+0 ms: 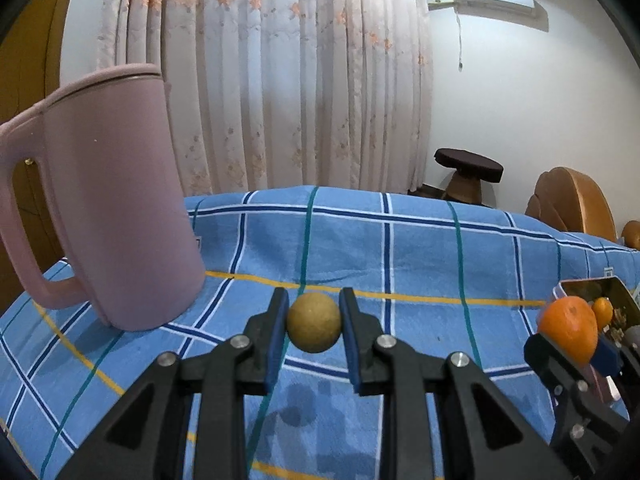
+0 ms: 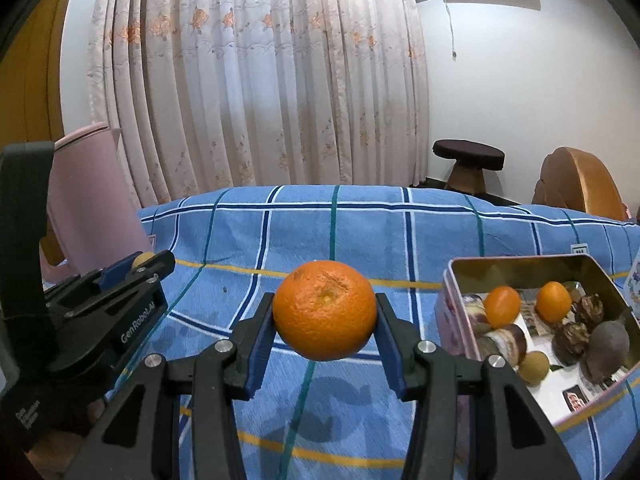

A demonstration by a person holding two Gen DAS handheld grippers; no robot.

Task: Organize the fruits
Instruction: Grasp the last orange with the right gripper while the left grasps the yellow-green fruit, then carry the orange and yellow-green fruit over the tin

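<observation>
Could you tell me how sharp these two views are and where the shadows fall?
Left wrist view: the tan ball is crisp, edges bend from fisheye, and a soft shadow lies on the blue cloth below the left gripper. Right wrist view: the orange is sharp, its shadow beneath it.

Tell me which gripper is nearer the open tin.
Right. The right gripper, holding the orange, sits just left of the tin; the left gripper, holding the small tan fruit, is farther left, near the pink jug.
</observation>
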